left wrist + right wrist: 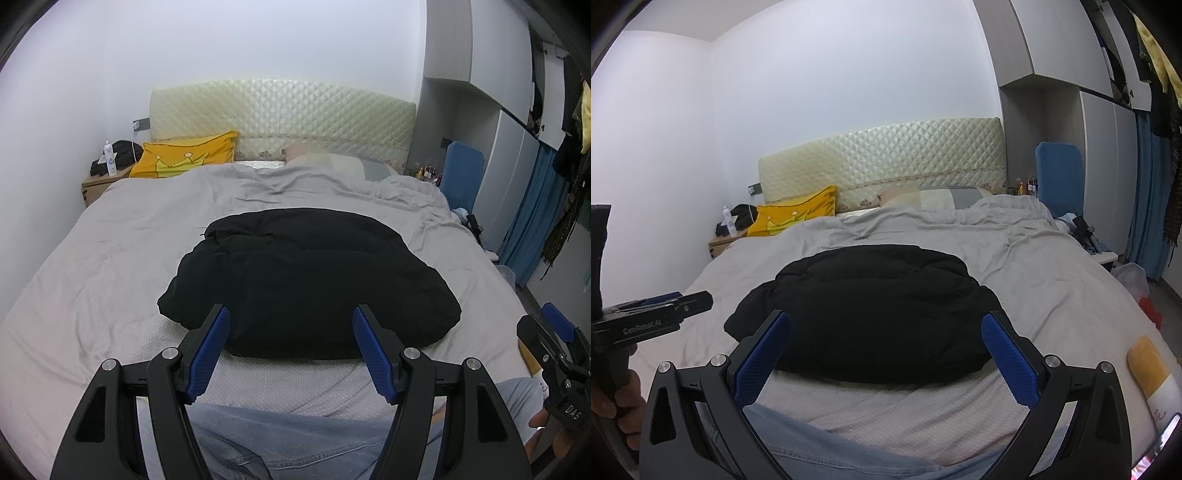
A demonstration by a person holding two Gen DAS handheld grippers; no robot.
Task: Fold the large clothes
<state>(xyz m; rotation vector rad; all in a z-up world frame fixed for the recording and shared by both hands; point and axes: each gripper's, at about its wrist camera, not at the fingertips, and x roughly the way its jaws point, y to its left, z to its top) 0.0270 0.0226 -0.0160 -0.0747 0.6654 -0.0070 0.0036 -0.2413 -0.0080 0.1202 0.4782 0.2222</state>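
A black puffy jacket [306, 284] lies in a folded, rounded bundle in the middle of the grey bed [110, 266]; it also shows in the right wrist view [871, 314]. My left gripper [291, 317] is open and empty, held just above the bundle's near edge. My right gripper [886, 325] is open and empty, also at the near edge of the bundle. The right gripper shows at the right edge of the left wrist view [554, 332], and the left gripper shows at the left edge of the right wrist view [665, 306].
A yellow pillow [184, 158] and a quilted headboard [280, 114] are at the far end. A nightstand [99, 184] with a bottle stands far left. A blue chair [463, 173] and wardrobe [517, 147] are on the right. The person's jeans [295, 443] are at the bottom.
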